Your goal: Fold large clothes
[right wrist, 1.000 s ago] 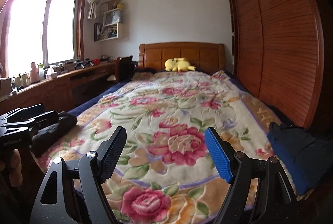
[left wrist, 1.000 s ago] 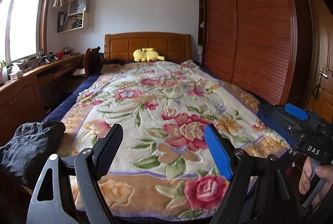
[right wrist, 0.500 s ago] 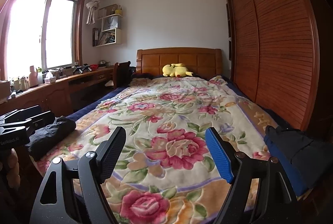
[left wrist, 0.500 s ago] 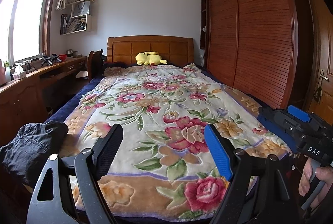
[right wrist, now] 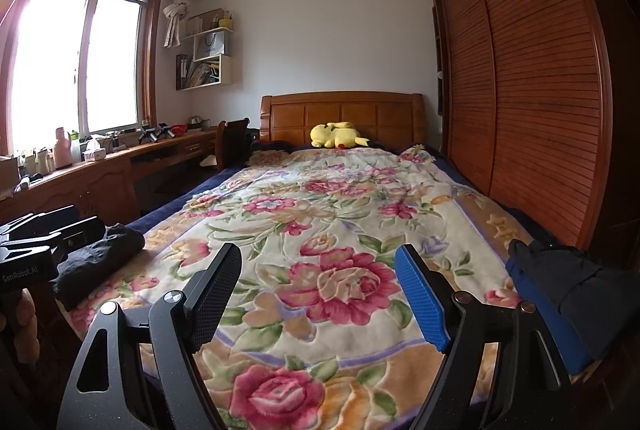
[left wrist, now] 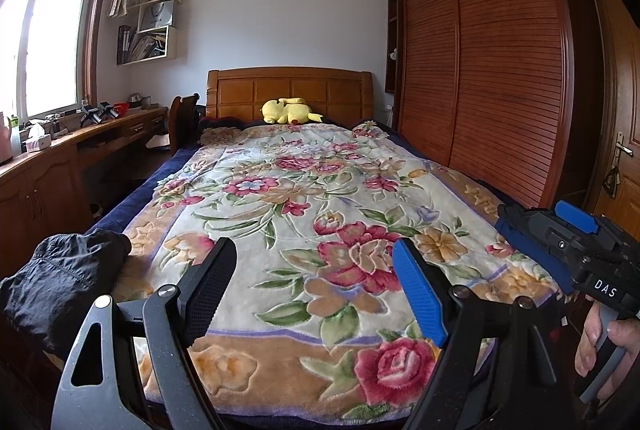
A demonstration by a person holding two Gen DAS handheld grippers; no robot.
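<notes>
Before you lies a bed (left wrist: 168,166) covered by a floral blanket (left wrist: 304,214), with a wooden headboard (left wrist: 292,90) at the far end and a yellow plush (left wrist: 290,111) resting against it. A slatted wardrobe (left wrist: 480,70) runs along the bed's right side; a long desk (right wrist: 120,166) sits under the window (right wrist: 72,62) on the left.

You hold both grippers low over the foot edge of the bed, pointing along its length and tipped slightly down. Your left gripper (left wrist: 312,286) has its jaws wide apart with nothing between them — only blanket shows in the gap. Your right gripper (right wrist: 318,290) is likewise spread and empty. In the left view your right hand (left wrist: 608,346) wraps the handle of the other gripper at the bed's near right corner; in the right view fingers (right wrist: 26,326) of your left hand show at the far left edge.

Two garments wait at the near corners. A black garment (left wrist: 68,282) sits bunched and wrinkled on the near left corner, partly over the edge. A dark garment with blue (right wrist: 560,294) lies heaped on the near right corner, just beside the wardrobe. Neither gripper touches either one.
</notes>
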